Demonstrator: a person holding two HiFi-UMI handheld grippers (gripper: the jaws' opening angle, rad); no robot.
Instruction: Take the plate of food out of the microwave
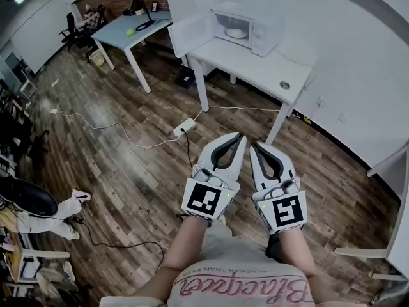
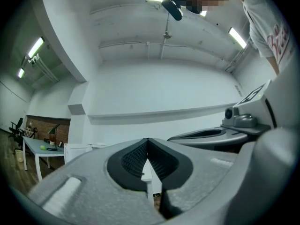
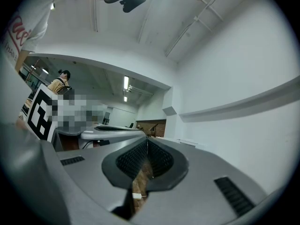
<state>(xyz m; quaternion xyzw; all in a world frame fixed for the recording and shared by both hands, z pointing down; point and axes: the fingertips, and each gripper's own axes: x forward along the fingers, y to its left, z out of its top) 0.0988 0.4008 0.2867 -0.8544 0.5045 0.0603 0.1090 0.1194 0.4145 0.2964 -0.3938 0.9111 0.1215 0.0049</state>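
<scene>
Jaws together, empty, on left gripper (image 1: 241,133) and right gripper (image 1: 255,145), open floor (image 1: 128,171) up to table (image 1: 252,66) edge, plate (image 1: 236,33) apparently inside microwave (image 1: 266,36).

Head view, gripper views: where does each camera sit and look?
Head view: on the head, steeply down past left gripper and right gripper to table, open microwave, plate; forearms show.
Left gripper view: on that gripper, along shut jaws toward the wall; right gripper beside.
Right gripper view: likewise, shut jaws; left gripper beside.
Shared: wall, brick corner.

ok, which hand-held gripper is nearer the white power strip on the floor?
Left. The left hand-held gripper is just right of the power strip; the right hand-held gripper sits farther right.
</scene>
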